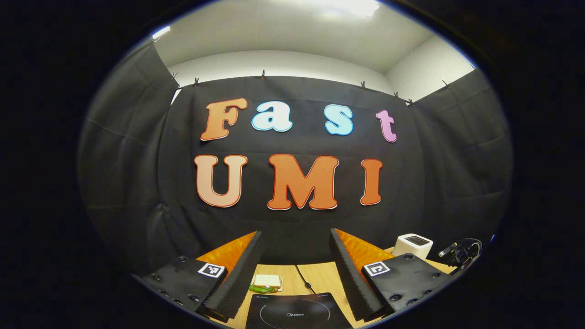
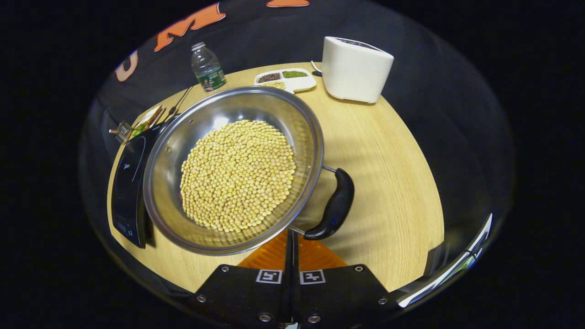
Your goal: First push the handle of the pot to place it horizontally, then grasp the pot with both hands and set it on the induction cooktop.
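Your right gripper (image 2: 292, 246) sits closed just beside the pot (image 2: 233, 169) of soybeans (image 2: 237, 176), near its black handle (image 2: 336, 205), gripping nothing. Pot overlaps the induction cooktop (image 2: 128, 183) edge. Your left gripper (image 1: 295, 269) hangs wide open above the cooktop.

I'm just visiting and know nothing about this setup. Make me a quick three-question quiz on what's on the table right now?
1. True or false: the pot already sits centred on the induction cooktop.
2. What fills the pot: A) water B) pale round beans C) rice?
3. Which gripper's fingers are spread apart, left or right?

Key: 1 false, it rests mostly on the table beside the cooktop, overlapping its edge. 2 B. 3 left; the right one's are closed together.
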A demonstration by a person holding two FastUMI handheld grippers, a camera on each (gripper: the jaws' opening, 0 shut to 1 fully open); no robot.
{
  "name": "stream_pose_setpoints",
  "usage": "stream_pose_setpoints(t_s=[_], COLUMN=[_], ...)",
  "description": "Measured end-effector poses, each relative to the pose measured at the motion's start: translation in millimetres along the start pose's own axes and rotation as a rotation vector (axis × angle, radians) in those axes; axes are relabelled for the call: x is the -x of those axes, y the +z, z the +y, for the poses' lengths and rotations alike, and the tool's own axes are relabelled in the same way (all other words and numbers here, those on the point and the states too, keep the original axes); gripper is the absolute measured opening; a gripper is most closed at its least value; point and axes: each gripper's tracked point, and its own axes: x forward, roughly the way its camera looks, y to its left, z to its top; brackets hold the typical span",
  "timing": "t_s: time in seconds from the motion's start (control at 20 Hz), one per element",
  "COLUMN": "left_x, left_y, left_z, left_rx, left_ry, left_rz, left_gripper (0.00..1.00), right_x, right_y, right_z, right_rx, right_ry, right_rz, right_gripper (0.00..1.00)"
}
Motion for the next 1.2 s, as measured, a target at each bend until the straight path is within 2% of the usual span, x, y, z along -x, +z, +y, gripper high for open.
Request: stream_pose_setpoints(t_s=[0.25, 0.3, 0.45, 0.55, 0.6, 0.75, 0.8, 0.9, 0.95, 1.1, 1.2], left_x=[-4.4, -4.3, -10.3, -13.1, -15.0, -19.8, -22.7, -25.7, -27.3, -35.8, -43.6], left_y=[-13.5, -16.8, -29.5, -40.1, -45.6, -61.9, -67.7, -82.3, -89.7, -113.3, -127.1], left_z=[-2.3, -3.4, -10.6, -13.1, -16.0, -26.5, -29.1, -36.9, -42.0, -57.9, -65.1], left_rx=[-0.001, -0.002, 0.003, 0.011, 0.015, 0.015, 0.016, 0.021, 0.024, 0.037, 0.019], left_ry=[-0.002, -0.006, -0.021, -0.021, -0.024, -0.043, -0.046, -0.056, -0.065, -0.089, -0.092], left_rz=[0.026, 0.031, 0.057, 0.078, 0.088, 0.122, 0.133, 0.162, 0.179, 0.236, 0.254], left_gripper=[0.97, 0.95, 0.97, 0.97, 0.92, 0.95, 0.92, 0.97, 0.93, 0.95, 0.92], right_x=[-3.8, -3.6, -7.7, -9.6, -10.8, -15.1, -16.8, -20.4, -21.5, -25.3, -29.6], right_y=[17.7, 22.7, 36.2, 42.9, 45.1, 54.0, 57.6, 64.3, 67.2, 75.2, 82.0], right_z=[-15.7, -19.4, -27.3, -29.4, -30.2, -33.2, -34.4, -36.1, -36.8, -37.5, -38.3], right_rx=[-0.019, -0.025, -0.040, -0.052, -0.061, -0.080, -0.084, -0.092, -0.096, -0.115, -0.129], right_ry=[-0.040, -0.048, -0.068, -0.069, -0.067, -0.068, -0.071, -0.077, -0.077, -0.072, -0.060], right_rz=[-0.028, -0.034, -0.054, -0.058, -0.057, -0.066, -0.068, -0.073, -0.076, -0.083, -0.092], right_gripper=[0.00, 0.00, 0.00, 0.00, 0.00, 0.00, 0.00, 0.00, 0.00, 0.00, 0.00])
